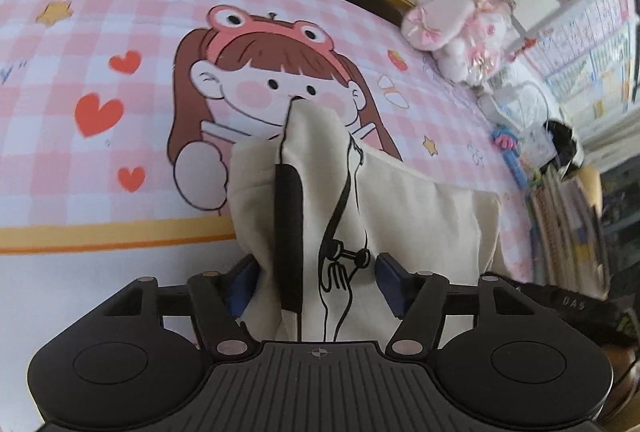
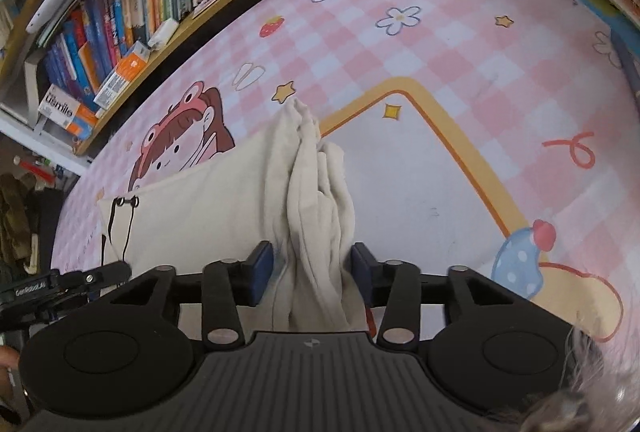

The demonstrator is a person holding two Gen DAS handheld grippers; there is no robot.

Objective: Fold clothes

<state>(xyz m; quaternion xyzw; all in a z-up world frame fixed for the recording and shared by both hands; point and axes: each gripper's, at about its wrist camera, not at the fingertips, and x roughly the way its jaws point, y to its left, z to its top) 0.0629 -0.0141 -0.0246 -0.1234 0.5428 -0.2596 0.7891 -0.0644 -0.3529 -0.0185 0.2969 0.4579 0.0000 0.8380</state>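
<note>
A cream garment point(image 1: 420, 208) with a black line print lies on the pink checked desk mat point(image 1: 100, 32). My left gripper point(image 1: 316, 284) is shut on a bunched edge of it, with cloth rising between the blue pads point(image 1: 244, 284). In the right wrist view the same cream garment point(image 2: 200, 208) spreads to the left, and my right gripper point(image 2: 312, 272) is shut on another bunched fold point(image 2: 312, 192) that stands up between its blue pads point(image 2: 262, 268). Both grippers hold the cloth just above the mat point(image 2: 480, 52).
A wooden shelf of books point(image 2: 112, 24) runs along the mat's far edge. A white and pink plush toy point(image 1: 460, 24) and a stack of books point(image 1: 560, 208) sit at the right end. The left gripper's body point(image 2: 60, 284) shows at the left of the right wrist view.
</note>
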